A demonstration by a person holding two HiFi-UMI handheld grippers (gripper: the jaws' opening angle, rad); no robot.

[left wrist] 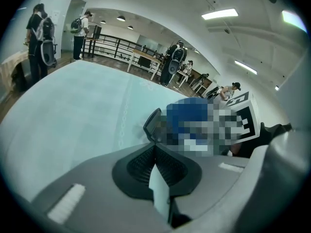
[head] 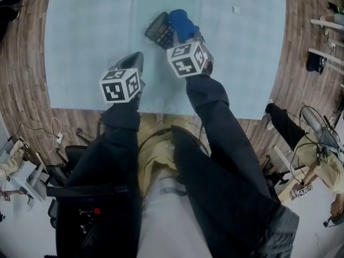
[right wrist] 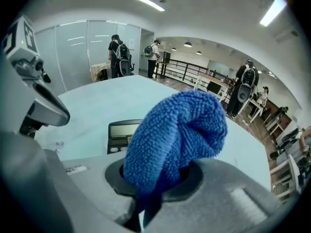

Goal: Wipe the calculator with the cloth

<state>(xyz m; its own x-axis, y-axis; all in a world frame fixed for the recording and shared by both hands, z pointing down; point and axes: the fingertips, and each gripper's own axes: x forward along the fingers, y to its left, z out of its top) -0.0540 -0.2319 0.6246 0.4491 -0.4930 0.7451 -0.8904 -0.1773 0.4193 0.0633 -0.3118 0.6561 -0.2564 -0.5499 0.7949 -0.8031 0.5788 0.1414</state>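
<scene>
A dark calculator [head: 159, 30] lies on the light blue table cover [head: 91, 31], far of centre. My right gripper [head: 192, 38] is shut on a bunched blue cloth [head: 184, 24], and the cloth sits over the calculator's right end. In the right gripper view the cloth [right wrist: 177, 132] bulges out of the jaws of the right gripper [right wrist: 160, 178], with the calculator's display [right wrist: 123, 130] just beyond it on the left. My left gripper [head: 136, 59] hangs shut and empty to the near left of the calculator. From the left gripper [left wrist: 156, 148] the calculator's edge [left wrist: 152, 124] shows ahead.
A small white scrap [head: 235, 8] lies on the cover at the far right. The table's near edge [head: 161, 113] runs just in front of my knees, with wood floor around it. A seated person [head: 317, 155] and equipment stand at the right.
</scene>
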